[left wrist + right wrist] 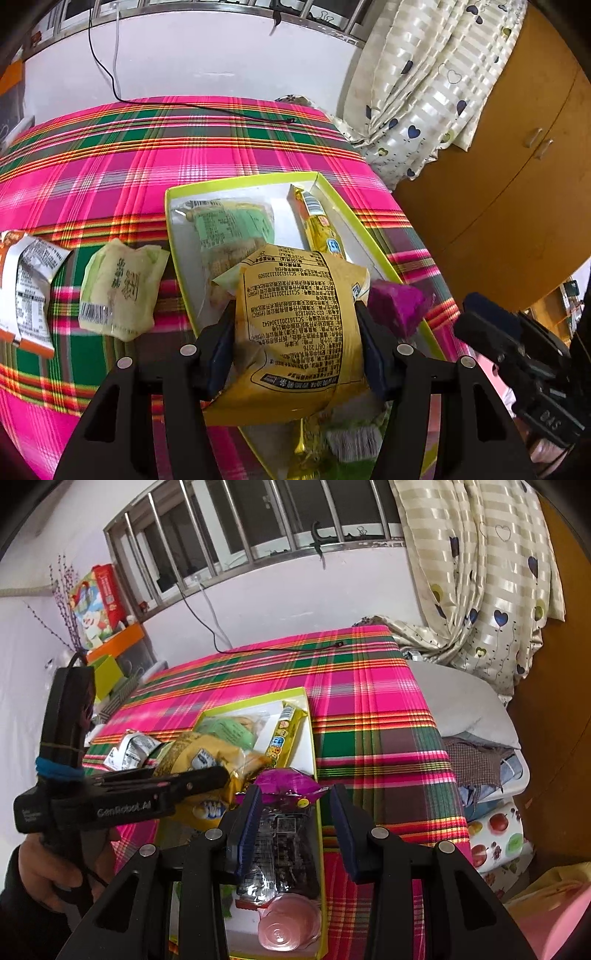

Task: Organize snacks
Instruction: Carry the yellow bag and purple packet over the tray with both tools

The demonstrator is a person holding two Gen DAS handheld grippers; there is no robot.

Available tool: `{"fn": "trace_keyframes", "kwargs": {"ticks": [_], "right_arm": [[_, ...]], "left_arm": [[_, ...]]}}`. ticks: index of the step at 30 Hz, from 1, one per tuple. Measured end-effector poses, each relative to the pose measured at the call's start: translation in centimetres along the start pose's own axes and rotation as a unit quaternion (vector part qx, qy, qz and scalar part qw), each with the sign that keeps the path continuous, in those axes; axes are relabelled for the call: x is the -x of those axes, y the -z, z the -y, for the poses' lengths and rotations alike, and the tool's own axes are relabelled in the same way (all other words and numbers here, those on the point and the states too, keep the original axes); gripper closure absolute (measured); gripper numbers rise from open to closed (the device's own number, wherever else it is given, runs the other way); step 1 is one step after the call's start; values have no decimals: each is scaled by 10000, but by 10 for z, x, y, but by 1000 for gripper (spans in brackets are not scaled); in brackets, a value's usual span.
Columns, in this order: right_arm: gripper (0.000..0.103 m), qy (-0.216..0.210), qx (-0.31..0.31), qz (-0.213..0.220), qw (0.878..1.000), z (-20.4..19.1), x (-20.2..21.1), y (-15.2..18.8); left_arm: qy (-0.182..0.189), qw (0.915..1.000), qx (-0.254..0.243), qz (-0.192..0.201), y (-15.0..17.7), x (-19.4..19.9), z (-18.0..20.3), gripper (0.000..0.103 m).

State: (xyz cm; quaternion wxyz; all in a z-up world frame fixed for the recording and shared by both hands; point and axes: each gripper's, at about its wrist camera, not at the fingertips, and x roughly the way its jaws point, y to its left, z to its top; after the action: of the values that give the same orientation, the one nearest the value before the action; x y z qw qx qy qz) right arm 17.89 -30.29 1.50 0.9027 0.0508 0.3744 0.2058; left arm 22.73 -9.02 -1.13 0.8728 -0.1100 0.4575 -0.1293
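My left gripper (295, 332) is shut on a yellow snack bag (299, 325) and holds it above the near part of a yellow-rimmed white box (236, 181). The box holds a green-labelled clear pack (229, 221), a long yellow bar (321, 225) and a purple packet (397, 304). My right gripper (295, 823) is open and empty, hovering over the box's near end (312, 738), above the purple packet (288, 782), a dark foil pack (280, 853) and a pink jelly cup (288, 926). The yellow bag (207, 760) shows left of it.
On the pink plaid cloth (110, 166), left of the box, lie a pale green cake pack (118, 288) and an orange-white packet (26, 288). A black cable (221, 109) runs along the far edge. Curtain (424, 92) and wooden cabinet (517, 184) stand to the right.
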Motion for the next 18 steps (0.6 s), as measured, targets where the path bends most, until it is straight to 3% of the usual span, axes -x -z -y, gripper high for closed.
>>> {"fn": "trace_keyframes", "kwargs": {"ticks": [12, 18], "right_arm": [[67, -35, 92, 21, 9999, -11, 10, 2], [67, -22, 115, 39, 9999, -14, 14, 2]], "left_arm": [[-104, 9993, -187, 308, 20, 21, 5, 37], [-28, 9970, -177, 748, 20, 46, 1, 37]]}}
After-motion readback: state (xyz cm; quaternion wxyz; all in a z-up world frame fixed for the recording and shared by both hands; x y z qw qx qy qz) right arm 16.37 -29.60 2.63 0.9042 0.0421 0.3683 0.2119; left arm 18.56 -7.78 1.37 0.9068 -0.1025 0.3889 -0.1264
